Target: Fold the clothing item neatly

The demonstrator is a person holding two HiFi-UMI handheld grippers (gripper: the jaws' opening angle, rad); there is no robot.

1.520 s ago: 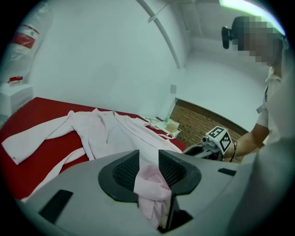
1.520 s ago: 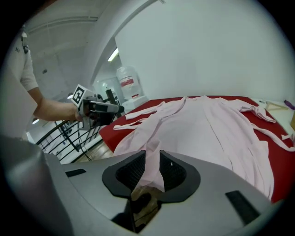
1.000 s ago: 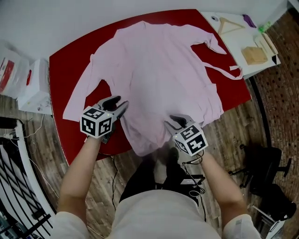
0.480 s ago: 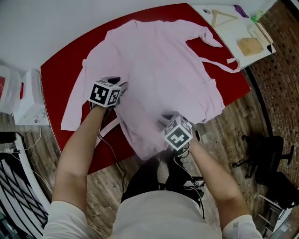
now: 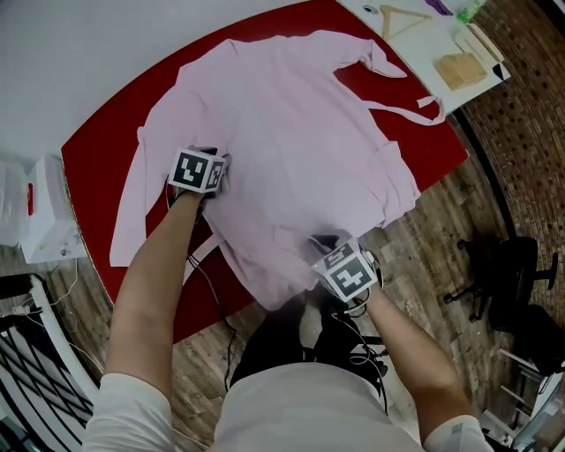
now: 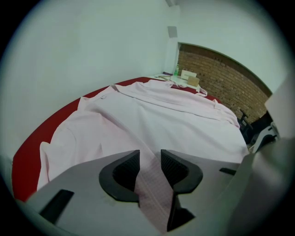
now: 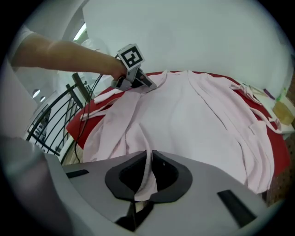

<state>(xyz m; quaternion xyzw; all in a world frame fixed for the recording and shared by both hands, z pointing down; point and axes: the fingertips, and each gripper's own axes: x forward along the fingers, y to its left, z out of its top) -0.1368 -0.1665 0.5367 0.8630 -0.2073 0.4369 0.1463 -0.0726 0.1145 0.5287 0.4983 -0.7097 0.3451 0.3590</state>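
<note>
A pale pink robe (image 5: 300, 141) lies spread over the red table (image 5: 97, 132), its hem hanging over the near edge. My left gripper (image 5: 219, 164) rests on the robe's left side near the sleeve. A strip of the cloth (image 6: 152, 184) runs between its pads and fills the gap of this gripper (image 6: 150, 159), which holds it. My right gripper (image 5: 328, 240) is at the near hem. Its jaws are closing, and in the right gripper view this gripper (image 7: 150, 159) pinches a thin fold of cloth (image 7: 146, 182). That view also shows the left gripper (image 7: 144, 83) farther up the robe (image 7: 198, 115).
The robe's belt (image 5: 402, 110) trails toward the table's right corner. Beyond it a white side table (image 5: 446, 35) carries a wooden hanger (image 5: 397, 13) and a tan block (image 5: 459, 69). A black chair (image 5: 516, 274) stands at the right, white bags (image 5: 35, 212) and a black rack (image 5: 26, 371) at the left.
The left gripper has moved from the table's near edge farther up onto the robe, carrying cloth with it. The right gripper has closed on the hem near the table's front.
</note>
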